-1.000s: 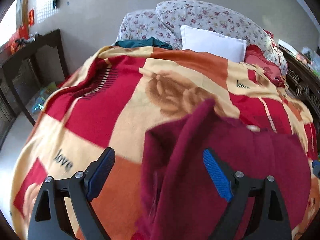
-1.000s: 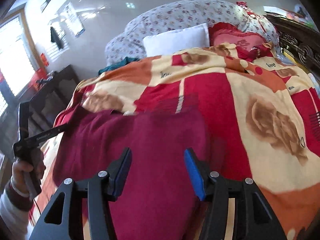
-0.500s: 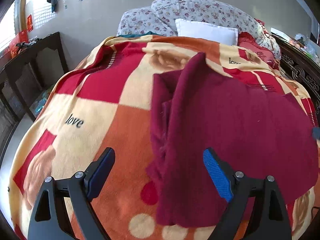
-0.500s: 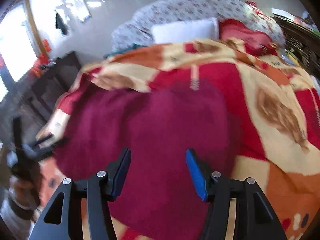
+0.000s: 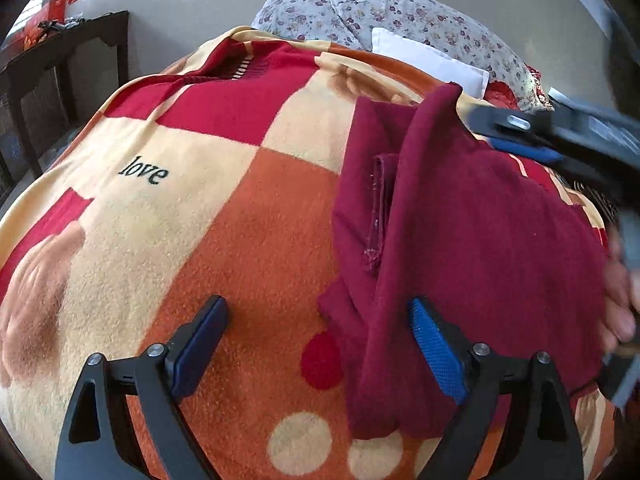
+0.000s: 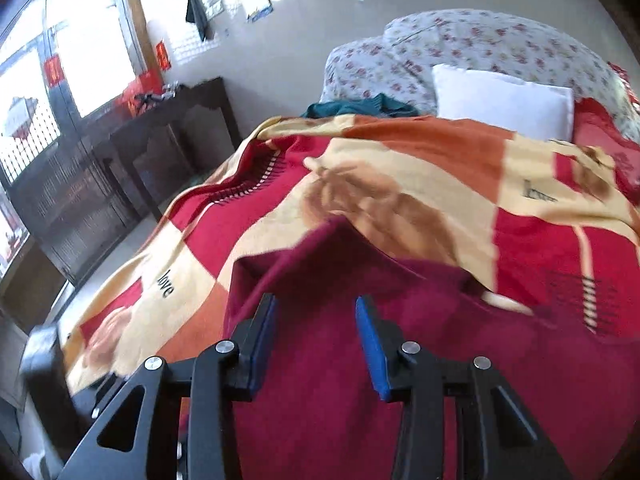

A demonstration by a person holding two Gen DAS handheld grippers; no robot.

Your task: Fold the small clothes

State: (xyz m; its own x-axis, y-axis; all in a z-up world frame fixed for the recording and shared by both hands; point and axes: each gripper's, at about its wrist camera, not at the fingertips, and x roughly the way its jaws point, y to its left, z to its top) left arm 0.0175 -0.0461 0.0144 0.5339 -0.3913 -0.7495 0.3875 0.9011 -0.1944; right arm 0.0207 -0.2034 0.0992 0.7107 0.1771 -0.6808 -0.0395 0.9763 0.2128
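Observation:
A dark red garment (image 5: 472, 240) lies partly folded on a patterned blanket (image 5: 200, 200), with a doubled edge along its left side. My left gripper (image 5: 316, 344) is open and empty above the garment's near left corner. My right gripper (image 6: 316, 340) is open and empty low over the garment (image 6: 400, 360). It also shows, blurred, at the upper right of the left wrist view (image 5: 560, 140), over the garment's far side.
Floral pillows (image 6: 480, 48) and a white pillow (image 6: 500, 100) lie at the head of the bed, with a teal cloth (image 6: 360, 106) beside them. A dark wooden table (image 6: 120, 152) stands left of the bed. The blanket's left edge drops to the floor.
The left gripper has drawn back toward the garment's near left corner. The right gripper has swung left over the garment and its jaws have narrowed somewhat.

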